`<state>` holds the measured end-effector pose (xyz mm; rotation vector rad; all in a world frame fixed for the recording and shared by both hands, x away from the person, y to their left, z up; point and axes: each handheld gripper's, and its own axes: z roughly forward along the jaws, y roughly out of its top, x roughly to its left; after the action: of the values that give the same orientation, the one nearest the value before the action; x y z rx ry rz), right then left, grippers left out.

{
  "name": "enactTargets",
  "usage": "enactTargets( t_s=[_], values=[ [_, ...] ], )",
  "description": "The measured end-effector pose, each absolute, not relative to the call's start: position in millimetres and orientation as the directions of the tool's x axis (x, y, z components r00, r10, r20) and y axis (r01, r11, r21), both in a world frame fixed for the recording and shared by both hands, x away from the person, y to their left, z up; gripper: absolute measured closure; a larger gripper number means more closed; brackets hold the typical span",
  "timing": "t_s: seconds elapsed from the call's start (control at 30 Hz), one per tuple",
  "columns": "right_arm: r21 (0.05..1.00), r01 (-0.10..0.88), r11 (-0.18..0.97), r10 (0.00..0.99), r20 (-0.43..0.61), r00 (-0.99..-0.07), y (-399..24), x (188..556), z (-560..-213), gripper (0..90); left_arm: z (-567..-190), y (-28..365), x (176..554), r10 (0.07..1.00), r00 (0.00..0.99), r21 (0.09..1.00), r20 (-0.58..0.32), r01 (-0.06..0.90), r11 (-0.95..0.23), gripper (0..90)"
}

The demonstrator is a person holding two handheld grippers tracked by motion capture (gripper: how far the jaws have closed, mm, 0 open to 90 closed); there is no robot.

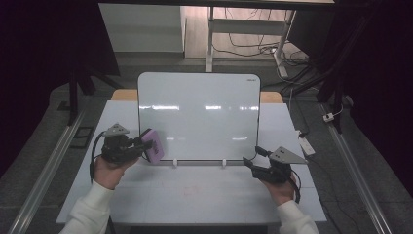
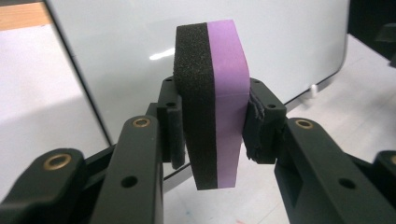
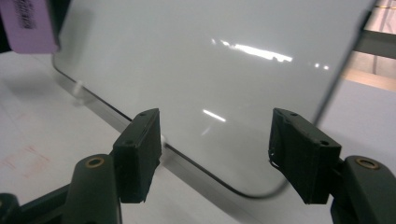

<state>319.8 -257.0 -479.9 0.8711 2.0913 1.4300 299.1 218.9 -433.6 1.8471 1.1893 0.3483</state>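
The left gripper (image 1: 139,144) is pinching a purple eraser (image 1: 154,145) right at the whiteboard's (image 1: 198,116) lower left corner, near the table's (image 1: 204,195) left edge. The right gripper (image 1: 251,165) is hanging with jaws spread and empty by the board's lower right corner. I'd worry that hard wiping tips the unsteadied board backward on its small feet.

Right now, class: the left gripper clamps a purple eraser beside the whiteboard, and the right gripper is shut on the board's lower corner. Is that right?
Not quite. The right gripper is open: in the right gripper view its jaws stand apart, with the whiteboard's lower corner beyond them, ungripped. The rest holds: the left gripper clamps the purple eraser beside the whiteboard.
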Motion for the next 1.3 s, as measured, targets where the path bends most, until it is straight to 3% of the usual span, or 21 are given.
enactTargets(
  t_s=[0.4,1.3],
  values=[
    [0.917,0.277,0.287,0.756,-0.039,-0.654,-281,320,-489,33.6,-432,218,308,0.895,0.420,0.776,-0.152,0.611,-0.155,62.6],
    [0.914,0.271,0.303,0.760,-0.061,-0.647,-280,320,-491,33.6,-449,174,335,0.907,0.409,0.826,-0.102,0.543,-0.152,59.0]
  ],
)
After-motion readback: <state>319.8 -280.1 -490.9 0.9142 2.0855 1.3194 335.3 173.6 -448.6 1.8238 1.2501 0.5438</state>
